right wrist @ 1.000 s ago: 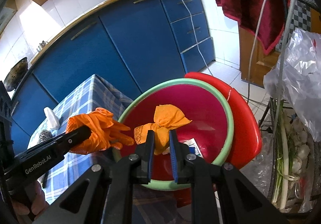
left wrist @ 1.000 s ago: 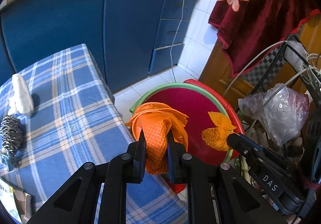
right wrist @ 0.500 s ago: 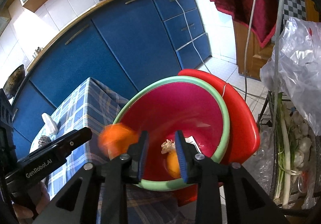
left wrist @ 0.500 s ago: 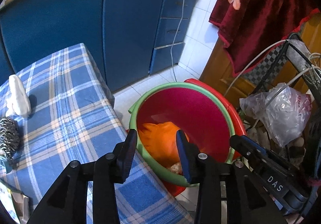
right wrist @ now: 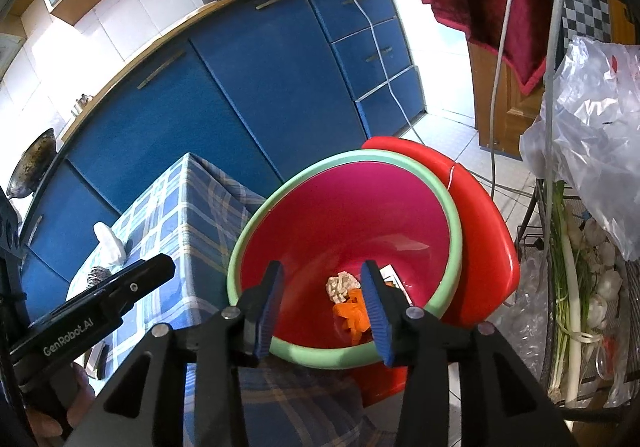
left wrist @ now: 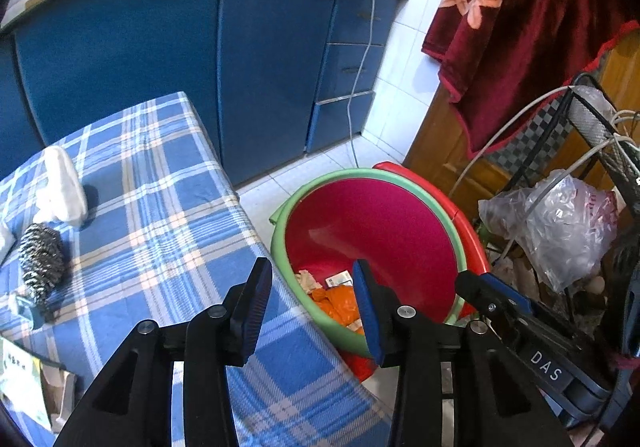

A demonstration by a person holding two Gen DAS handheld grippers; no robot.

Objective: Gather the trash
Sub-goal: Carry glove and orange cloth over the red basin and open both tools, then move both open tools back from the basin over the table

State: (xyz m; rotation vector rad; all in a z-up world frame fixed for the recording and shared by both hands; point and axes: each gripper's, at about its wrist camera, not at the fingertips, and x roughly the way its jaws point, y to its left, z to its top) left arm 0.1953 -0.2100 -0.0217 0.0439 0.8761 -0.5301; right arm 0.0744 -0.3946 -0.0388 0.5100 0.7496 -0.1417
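We hold both grippers over the bin (left wrist: 372,231), which stands on the floor just off the table's (left wrist: 160,231) right edge. The left gripper (left wrist: 308,301) has its jaws apart with nothing between them. The right gripper (right wrist: 322,305) is opening its jaws, and they too hold nothing. Both point down toward the bin's mouth.

The trash lies at the bottom of the bin: orange gloves (left wrist: 338,301) crumpled beside a paper wad (right wrist: 341,286) and a small printed wrapper (left wrist: 339,279). From the right wrist we see only part of the orange heap (right wrist: 350,317), so we cannot tell whether it is one glove or two there. The bin has a green rim and a red lid (right wrist: 480,231) tipped open behind it.

On the table near its far left edge lie a white cloth (left wrist: 62,187) and a steel scourer (left wrist: 42,261), just beside each other. A plastic bag (left wrist: 560,223) hangs on a rack to the right of the bin.
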